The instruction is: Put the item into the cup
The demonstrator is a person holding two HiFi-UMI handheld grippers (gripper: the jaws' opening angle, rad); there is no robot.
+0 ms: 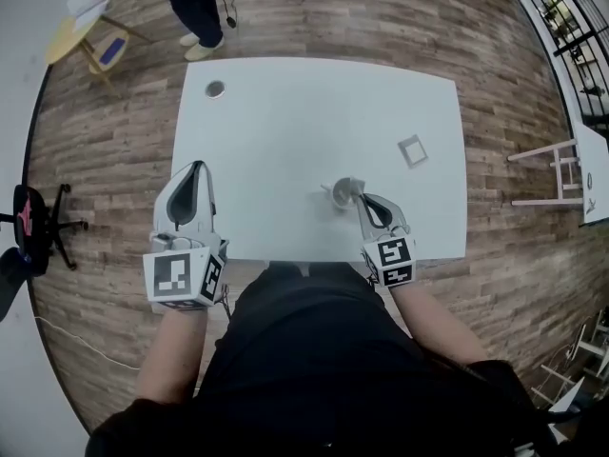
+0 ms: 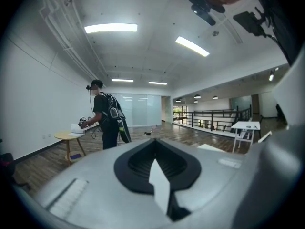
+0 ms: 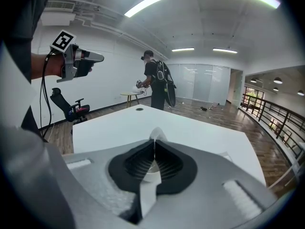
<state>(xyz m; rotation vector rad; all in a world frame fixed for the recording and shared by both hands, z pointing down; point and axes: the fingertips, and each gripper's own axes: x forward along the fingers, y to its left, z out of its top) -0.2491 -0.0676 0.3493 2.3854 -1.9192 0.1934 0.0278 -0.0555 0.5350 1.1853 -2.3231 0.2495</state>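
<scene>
Closest to us, off the near left corner of the white table (image 1: 285, 131), our left gripper (image 1: 197, 167) hangs over the wooden floor (image 1: 114, 160), roughly level. Its jaws are pressed together with nothing between them.

At the near edge on our right, the right gripper (image 1: 361, 199) slopes down onto the tabletop. Its jaws are clenched, and the right gripper view shows a white rim poking out just past the tips and curving under the pads. We are pinching the wall of the cup (image 1: 343, 192). The cup sits on the table a little in from the near edge, touching the gripper's tips and leaning slightly.

Further on and to the right lies the item (image 1: 412, 150), a small pale square with a grey border. It rests flat on the bare tabletop, well apart from the cup and outside it.

Near the far left corner, a round hole (image 1: 215, 89) is set in the table surface.

Beyond the table, a person (image 1: 195, 8) in dark clothes stands beside a small round side table (image 1: 65, 36). An office chair (image 1: 33, 222) stands off to our left.
</scene>
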